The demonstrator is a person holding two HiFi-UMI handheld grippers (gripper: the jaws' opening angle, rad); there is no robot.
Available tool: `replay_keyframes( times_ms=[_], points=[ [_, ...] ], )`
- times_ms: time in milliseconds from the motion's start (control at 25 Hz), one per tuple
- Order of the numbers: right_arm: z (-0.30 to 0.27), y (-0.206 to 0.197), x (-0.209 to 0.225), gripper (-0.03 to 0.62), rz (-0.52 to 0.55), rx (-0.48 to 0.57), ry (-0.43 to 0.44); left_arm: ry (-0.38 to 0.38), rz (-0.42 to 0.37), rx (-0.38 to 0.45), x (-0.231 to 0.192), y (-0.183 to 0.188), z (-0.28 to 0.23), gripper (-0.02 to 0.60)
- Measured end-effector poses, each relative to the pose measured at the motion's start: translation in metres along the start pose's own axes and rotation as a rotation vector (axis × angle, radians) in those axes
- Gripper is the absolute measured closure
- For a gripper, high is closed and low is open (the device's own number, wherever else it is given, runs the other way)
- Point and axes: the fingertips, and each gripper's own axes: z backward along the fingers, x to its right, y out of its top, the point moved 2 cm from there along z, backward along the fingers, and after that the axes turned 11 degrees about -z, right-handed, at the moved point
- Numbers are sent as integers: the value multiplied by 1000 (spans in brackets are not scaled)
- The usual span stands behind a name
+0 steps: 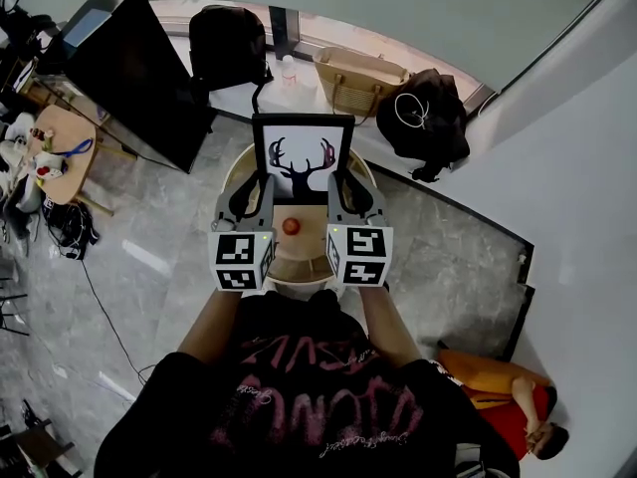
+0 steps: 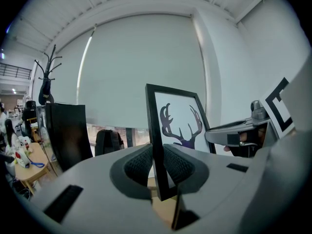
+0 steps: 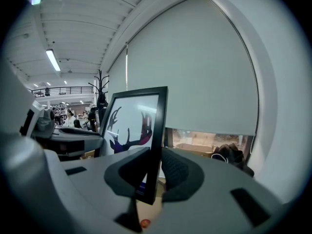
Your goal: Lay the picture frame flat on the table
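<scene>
Head view: picture frame (image 1: pixel 302 157) is seen upright at far edge of round table (image 1: pixel 261 267), w/ small red ball (image 1: pixel 291 226) nearer the centre. Left gripper (image 2: pixel 157 164) is clamped on frame's left edge, right gripper (image 3: pixel 152 173) on its right edge, both low down.

head view: from above the person, steeply down on table (image 1: pixel 299 259), mid range | left gripper view: low, close, along its jaws toward blind (image 2: pixel 141 72), hard up against picture frame (image 2: pixel 178 123) left edge | right gripper view: same, right edge | shared: picture frame in all three, blind in both gripper views
</scene>
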Motion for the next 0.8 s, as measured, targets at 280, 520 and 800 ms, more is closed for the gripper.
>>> replay_keyframes(
  times_ms=[280, 520, 800],
  points=[
    [-1, -5, 0, 511, 4, -20, 11, -13, 5, -25, 0, -5, 1, 509],
    [-3, -7, 0, 511, 0, -28, 10, -20, 13, -37, 1, -6, 0, 509],
    [-2, -13, 2, 511, -7, -41, 12, -26, 16, -42, 3, -11, 0, 509]
  ],
)
